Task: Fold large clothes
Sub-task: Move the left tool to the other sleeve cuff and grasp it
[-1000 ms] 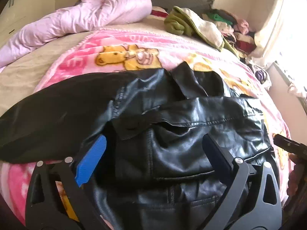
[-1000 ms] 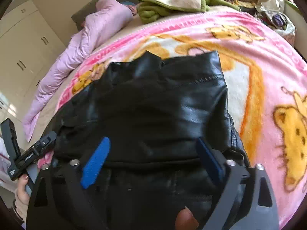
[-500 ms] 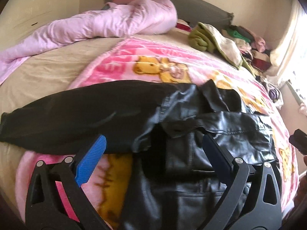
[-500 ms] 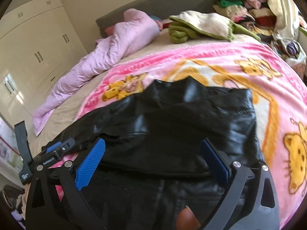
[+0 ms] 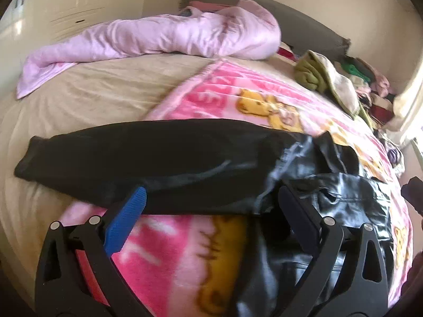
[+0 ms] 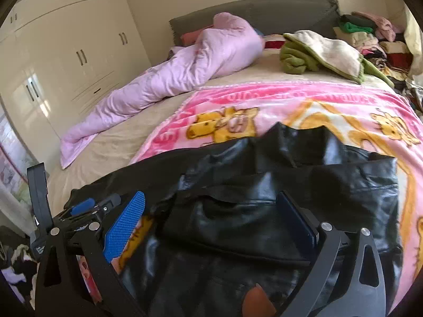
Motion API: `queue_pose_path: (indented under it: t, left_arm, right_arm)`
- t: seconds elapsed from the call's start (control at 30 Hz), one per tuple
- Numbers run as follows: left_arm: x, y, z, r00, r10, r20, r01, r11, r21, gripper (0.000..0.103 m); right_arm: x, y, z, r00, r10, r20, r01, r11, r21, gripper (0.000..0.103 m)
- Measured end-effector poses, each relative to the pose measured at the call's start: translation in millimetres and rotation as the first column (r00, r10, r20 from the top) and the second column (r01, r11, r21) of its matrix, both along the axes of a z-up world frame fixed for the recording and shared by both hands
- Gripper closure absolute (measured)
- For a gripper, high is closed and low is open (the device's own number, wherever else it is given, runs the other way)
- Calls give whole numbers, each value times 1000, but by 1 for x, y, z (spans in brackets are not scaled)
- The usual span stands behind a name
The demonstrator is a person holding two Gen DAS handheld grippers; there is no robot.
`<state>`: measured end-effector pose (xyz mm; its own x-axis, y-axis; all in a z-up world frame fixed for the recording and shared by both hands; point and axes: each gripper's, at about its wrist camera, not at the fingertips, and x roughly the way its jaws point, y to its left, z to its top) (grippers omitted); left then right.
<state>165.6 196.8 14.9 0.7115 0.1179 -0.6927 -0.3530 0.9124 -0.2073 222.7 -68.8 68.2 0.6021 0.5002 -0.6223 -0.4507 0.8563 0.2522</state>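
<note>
A black leather jacket lies on a pink cartoon blanket on the bed. One sleeve stretches flat to the left, its cuff on the beige sheet. My left gripper hovers open over the sleeve's lower edge near the shoulder, holding nothing. In the right wrist view the jacket's folded body fills the foreground with the collar at the far side. My right gripper is open above the body, empty. The left gripper shows at the lower left there.
A rumpled pink quilt lies at the bed's far left, a green and cream blanket at the far right. Clothes are piled beside the grey headboard. White wardrobes line the left wall. A fingertip shows at the bottom.
The left gripper has swung left, from over the jacket's body to over the outstretched sleeve. The right gripper has drawn back and tilted up. Both stay open.
</note>
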Motion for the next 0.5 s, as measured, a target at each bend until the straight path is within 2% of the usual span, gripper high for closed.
queue_pose_path:
  t: [0.23,0.5]
  left_arm:
    - [-12,36,-10,996,92,-19,-92,996,7,9]
    - [-28,76,-23,985,173,-22,-174,983,-51,9]
  right_arm:
    - [-3,46,-6,997,65,38,-63,997,-45,4]
    - [-3,85,-23,992,120,27,-117,989,-92,4]
